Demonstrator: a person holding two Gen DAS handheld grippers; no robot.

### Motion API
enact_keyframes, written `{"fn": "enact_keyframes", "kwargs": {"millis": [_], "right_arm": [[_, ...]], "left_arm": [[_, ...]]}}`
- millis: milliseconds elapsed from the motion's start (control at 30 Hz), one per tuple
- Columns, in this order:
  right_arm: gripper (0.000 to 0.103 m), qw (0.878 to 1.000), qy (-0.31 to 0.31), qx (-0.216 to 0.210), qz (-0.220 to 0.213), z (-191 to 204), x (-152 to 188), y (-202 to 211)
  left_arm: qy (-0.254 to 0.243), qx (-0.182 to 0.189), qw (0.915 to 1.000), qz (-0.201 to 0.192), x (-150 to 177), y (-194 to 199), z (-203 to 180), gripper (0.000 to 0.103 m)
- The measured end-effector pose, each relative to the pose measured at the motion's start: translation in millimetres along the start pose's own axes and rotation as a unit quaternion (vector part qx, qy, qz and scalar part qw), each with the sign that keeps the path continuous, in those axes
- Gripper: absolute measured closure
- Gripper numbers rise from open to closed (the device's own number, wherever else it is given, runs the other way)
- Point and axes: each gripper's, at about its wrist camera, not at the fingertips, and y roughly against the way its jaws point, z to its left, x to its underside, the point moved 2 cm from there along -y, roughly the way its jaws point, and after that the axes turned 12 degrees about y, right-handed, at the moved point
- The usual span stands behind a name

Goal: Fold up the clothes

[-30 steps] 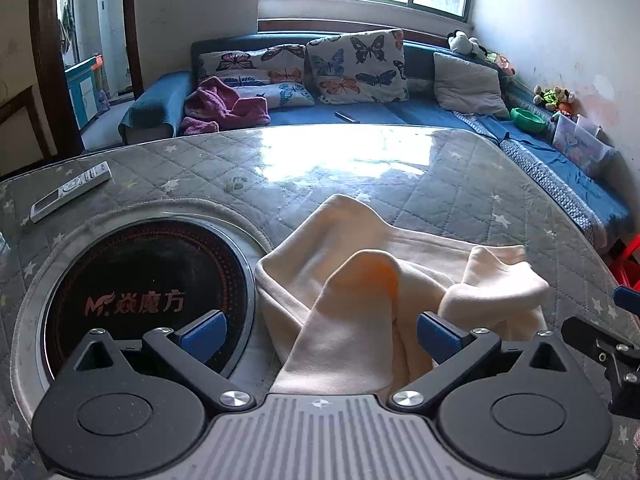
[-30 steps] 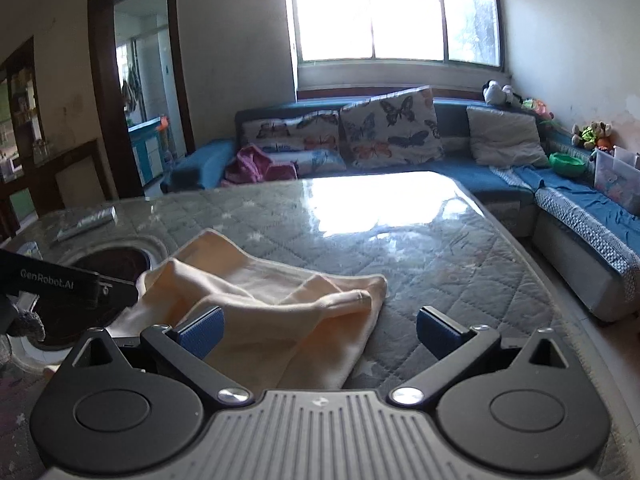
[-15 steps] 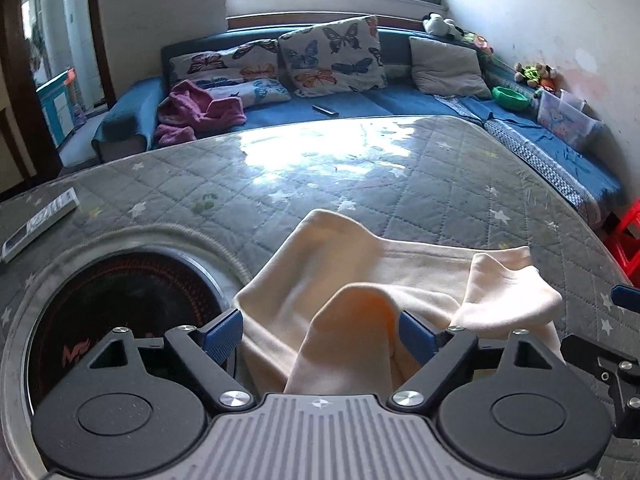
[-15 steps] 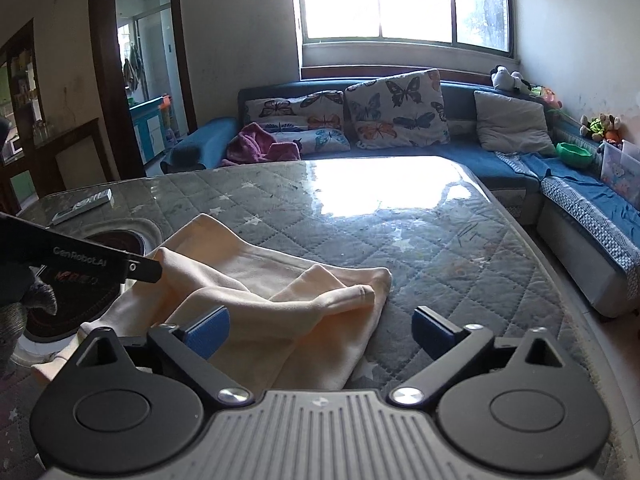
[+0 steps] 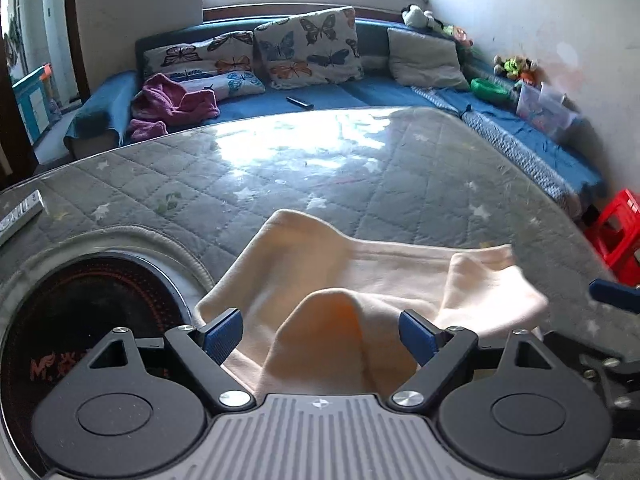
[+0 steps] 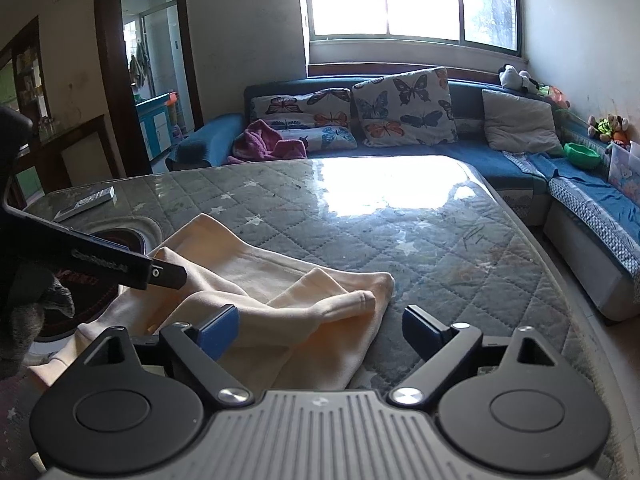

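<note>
A cream garment (image 5: 360, 280) is seen lying rumpled on the quilted grey desk (image 5: 280, 168), just beside a round dark inset (image 5: 80, 300) at its near left edge. A raised fold of it sits between the fingers of the left gripper (image 5: 320, 332), which are spread wide and hold nothing. The right gripper (image 6: 320, 328) is also spread wide and empty, above the cloth's right edge. A remote (image 6: 86, 202) lies well apart at the far left.
</note>
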Motion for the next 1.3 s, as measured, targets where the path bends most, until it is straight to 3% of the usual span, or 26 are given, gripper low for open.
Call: {"fn": "enact_keyframes", "kwargs": {"millis": [100,200,333,400,667,967,1233,1300], "right_arm": [[0.015,1.0,0.0,0.001,0.0,-2,0,-2],[0.017,1.0,-0.006,-0.004,0.001,-4,1,-4],[0.02,1.0,-0.006,-0.006,0.003,-4,1,-5],[0.022,1.0,-0.006,-0.009,0.005,-4,1,-5],[0.027,1.0,0.007,-0.017,0.004,2,-2,-8],[0.036,0.999,0.002,-0.03,0.017,6,-2,-26],[0.066,0.998,-0.04,-0.035,0.041,-5,5,-47],[0.085,0.997,-0.05,-0.036,0.047,-8,7,-52]], "left_arm": [[0.01,0.014,0.9998,0.005,-3,-2,-2,0.025],[0.02,0.023,0.9993,0.019,-6,-11,-3,0.04],[0.037,0.032,0.9982,0.035,-7,-24,-4,0.086],[0.045,0.035,0.9978,0.034,-6,-26,-3,0.092],[0.091,0.025,0.9951,-0.028,-9,11,22,0.096],[0.158,-0.003,0.9832,-0.092,-2,74,65,0.096],[0.221,-0.057,0.9674,-0.109,29,122,121,0.096],[0.236,-0.071,0.9636,-0.103,37,124,133,0.096]]}}
